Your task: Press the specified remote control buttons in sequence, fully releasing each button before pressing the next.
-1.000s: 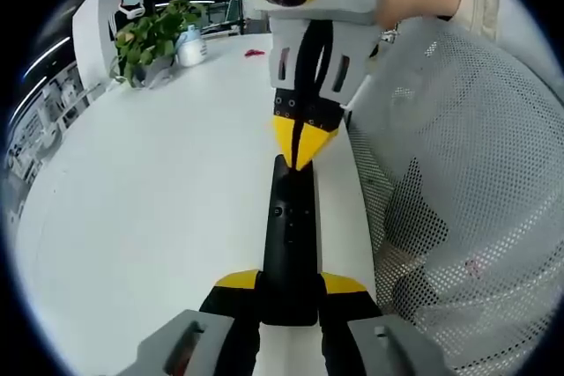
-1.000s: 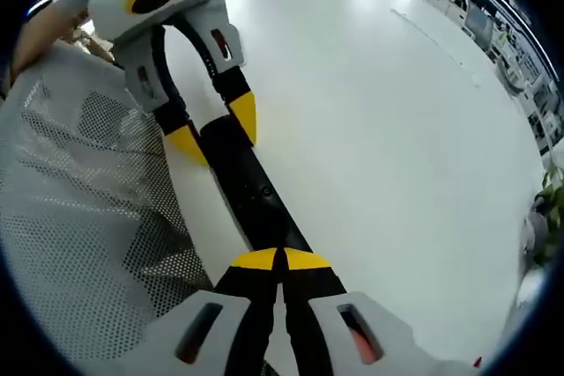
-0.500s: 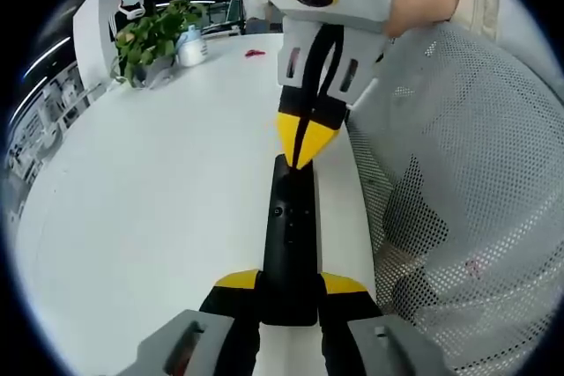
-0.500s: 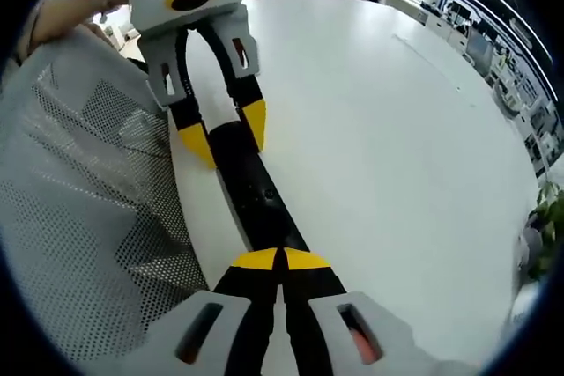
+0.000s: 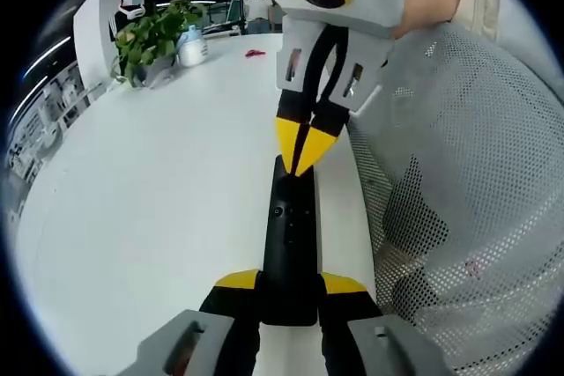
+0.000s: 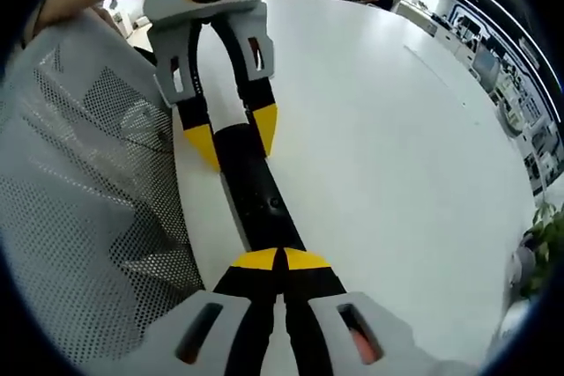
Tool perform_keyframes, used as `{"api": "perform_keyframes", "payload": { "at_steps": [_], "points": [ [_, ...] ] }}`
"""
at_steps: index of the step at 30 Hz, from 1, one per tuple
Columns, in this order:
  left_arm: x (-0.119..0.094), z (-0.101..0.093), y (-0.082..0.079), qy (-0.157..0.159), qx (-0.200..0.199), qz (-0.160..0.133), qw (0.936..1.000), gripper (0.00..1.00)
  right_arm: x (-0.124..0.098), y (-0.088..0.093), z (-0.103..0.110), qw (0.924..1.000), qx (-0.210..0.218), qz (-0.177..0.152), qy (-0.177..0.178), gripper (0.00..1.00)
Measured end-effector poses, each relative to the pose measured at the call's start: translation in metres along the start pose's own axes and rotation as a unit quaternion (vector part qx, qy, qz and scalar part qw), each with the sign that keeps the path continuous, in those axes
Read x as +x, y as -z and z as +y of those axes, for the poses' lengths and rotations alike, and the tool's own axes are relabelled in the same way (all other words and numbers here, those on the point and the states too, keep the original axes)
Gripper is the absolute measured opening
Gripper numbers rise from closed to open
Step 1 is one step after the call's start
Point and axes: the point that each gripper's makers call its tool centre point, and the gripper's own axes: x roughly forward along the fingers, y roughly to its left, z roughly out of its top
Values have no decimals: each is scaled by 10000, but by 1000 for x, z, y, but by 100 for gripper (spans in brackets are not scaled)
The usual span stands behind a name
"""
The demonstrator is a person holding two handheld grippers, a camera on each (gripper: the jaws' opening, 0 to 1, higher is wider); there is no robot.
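Remote control (image 5: 290,244): right gripper (image 5: 302,158) now lifted clear.

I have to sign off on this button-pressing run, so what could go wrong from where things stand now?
The shut right claw sits at the far tip of the black remote, past its visible buttons, so a press could land on none. The left claw clamps only the other end; downward force might tip the remote. The remote lies along the table edge beside a mesh chair, so a slip could drop it from view.
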Motion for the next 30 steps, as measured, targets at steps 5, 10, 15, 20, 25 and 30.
{"api": "perform_keyframes", "payload": {
  "at_steps": [5,10,15,20,25,30],
  "points": [
    [0,0,0,2,0,-3,10000,24,1,0,-1,9999,-64,80,-88,0],
    [0,0,0,7,0,0,10000,24,2,0,0,9993,-221,224,-197,0],
    [0,0,0,8,1,0,10000,24,2,0,0,9981,-418,355,-292,0],
    [0,1,0,11,1,2,10000,24,2,0,0,9971,-520,405,-373,0],
    [1,1,0,13,3,2,10000,24,3,0,0,9967,-512,429,-451,0],
    [1,1,0,14,5,0,10000,24,3,1,2,9943,-882,408,-439,0]
  ]
}}
